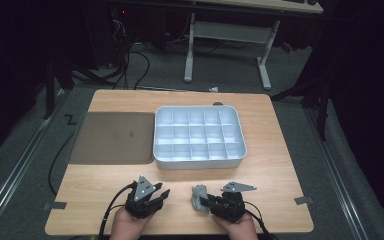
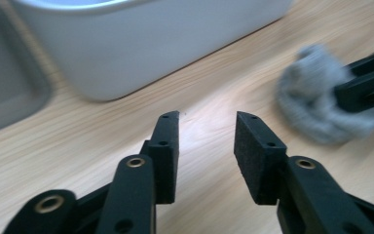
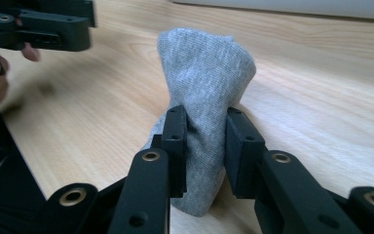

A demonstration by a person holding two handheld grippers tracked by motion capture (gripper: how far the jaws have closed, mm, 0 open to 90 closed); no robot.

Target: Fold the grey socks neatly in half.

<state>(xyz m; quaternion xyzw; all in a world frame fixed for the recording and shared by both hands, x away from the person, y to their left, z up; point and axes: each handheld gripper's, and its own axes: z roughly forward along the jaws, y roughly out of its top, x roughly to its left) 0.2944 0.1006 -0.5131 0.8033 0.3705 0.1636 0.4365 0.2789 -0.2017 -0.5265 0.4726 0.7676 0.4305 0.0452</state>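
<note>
Right hand-held gripper (image 3: 204,146) of mine pinches a grey sock (image 3: 202,92) on the wooden surface (image 1: 275,175), near its front edge; my left hand-held gripper (image 2: 207,131) stands open and empty, just beside the sock.

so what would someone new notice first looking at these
Probably the grey rolled sock pinched between the right gripper's pads, at the near edge of the wooden table. Next, the white compartment tray with its grid of empty cells, mid-table beside a flat brown lid. The left gripper sits left of the sock with its jaws apart and nothing between them.
</note>
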